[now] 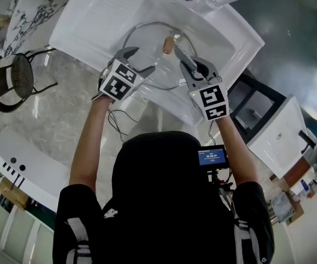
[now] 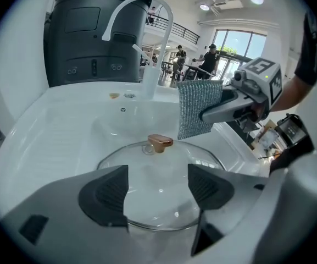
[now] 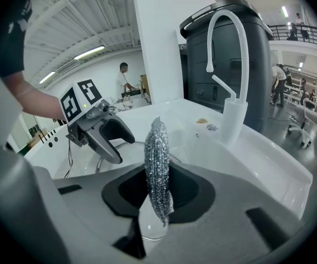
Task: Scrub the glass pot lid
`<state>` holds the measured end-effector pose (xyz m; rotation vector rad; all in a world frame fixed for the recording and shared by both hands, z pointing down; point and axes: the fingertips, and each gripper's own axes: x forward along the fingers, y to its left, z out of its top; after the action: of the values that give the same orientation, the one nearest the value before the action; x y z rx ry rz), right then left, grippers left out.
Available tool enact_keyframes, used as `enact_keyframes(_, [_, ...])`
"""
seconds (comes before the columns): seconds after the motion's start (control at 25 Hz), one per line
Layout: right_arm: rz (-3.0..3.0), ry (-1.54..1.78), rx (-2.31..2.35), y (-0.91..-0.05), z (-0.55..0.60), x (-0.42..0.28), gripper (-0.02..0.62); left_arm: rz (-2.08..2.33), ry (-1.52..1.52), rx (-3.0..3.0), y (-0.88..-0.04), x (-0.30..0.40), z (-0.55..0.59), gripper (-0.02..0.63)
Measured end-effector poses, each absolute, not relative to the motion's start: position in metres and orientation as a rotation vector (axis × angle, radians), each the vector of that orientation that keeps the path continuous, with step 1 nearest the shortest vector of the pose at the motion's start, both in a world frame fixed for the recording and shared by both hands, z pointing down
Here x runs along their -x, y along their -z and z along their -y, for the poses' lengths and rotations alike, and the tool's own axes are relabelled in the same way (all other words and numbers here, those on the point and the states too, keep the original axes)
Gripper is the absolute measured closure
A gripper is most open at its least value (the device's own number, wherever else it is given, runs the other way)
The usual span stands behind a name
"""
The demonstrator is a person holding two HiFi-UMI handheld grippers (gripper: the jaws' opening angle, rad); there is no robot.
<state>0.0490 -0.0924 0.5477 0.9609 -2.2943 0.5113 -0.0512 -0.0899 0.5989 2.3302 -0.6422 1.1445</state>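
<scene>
Glass pot lid in sink.
Left gripper open-jawed at lid's eight o'clock; right gripper clamps scourer at four.

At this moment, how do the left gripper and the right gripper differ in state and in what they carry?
The left gripper's jaws stand wide apart with nothing gripped, while the right gripper is shut on a silvery scouring pad. The left gripper sits at the glass lid's near rim, while the right gripper holds its pad beside the lid's knob. Both point into the white sink, over the lid.
</scene>
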Motion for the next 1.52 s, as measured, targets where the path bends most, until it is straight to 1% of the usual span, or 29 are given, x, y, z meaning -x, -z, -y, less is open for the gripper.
enact_keyframes(0.44, [2.281, -0.531, -0.945, -0.56, 0.089, -0.048, 0.529, 0.625, -1.201, -2.311, -0.615, 0.055, 0.088, 0.296])
enact_keyframes(1.12, [2.263, -0.543, -0.9, -0.572, 0.086, -0.046, 0.529, 0.589, -1.103, -2.234, -0.616, 0.058, 0.083, 0.295])
enact_keyframes(1.24, [2.244, -0.488, -0.858, -0.575, 0.086, -0.046, 0.529, 0.603, -1.088, -2.253, -0.617, 0.058, 0.085, 0.295])
enact_keyframes(1.52, [2.128, -0.249, -0.691, -0.588, 0.085, -0.054, 0.529, 0.612, -1.06, -2.265, -0.617, 0.058, 0.084, 0.293])
